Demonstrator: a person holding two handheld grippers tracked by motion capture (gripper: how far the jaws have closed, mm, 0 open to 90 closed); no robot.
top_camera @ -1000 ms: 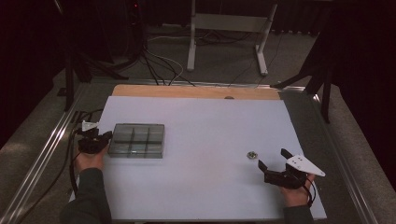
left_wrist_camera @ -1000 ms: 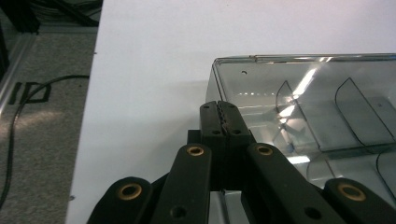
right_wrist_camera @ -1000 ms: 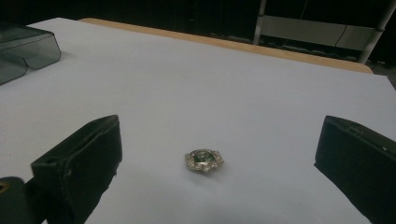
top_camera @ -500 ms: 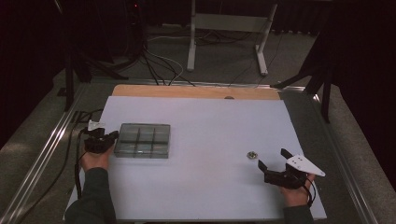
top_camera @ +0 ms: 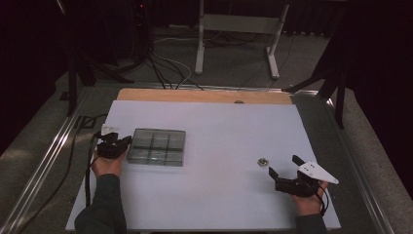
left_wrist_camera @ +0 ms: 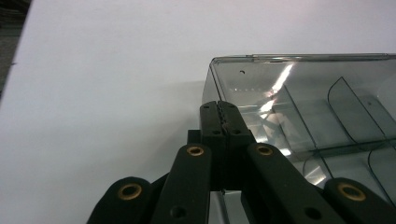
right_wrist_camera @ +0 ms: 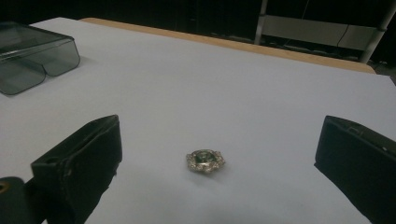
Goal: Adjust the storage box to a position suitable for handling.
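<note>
Both tongs differ: my left gripper (left_wrist_camera: 225, 122) is clamped tight, jaws pinching the near wall of the smoky clear plastic divided box (top_camera: 157, 146), while my right gripper (right_wrist_camera: 219, 163) gapes wide and empty around the small silvery jewelled brooch (right_wrist_camera: 205, 161), which lies on the white table sheet (top_camera: 219, 195), well apart from the box. I judge the thin wall could slip or the box tilt if I drag carelessly; closing off-centre could flick the brooch away.
</note>
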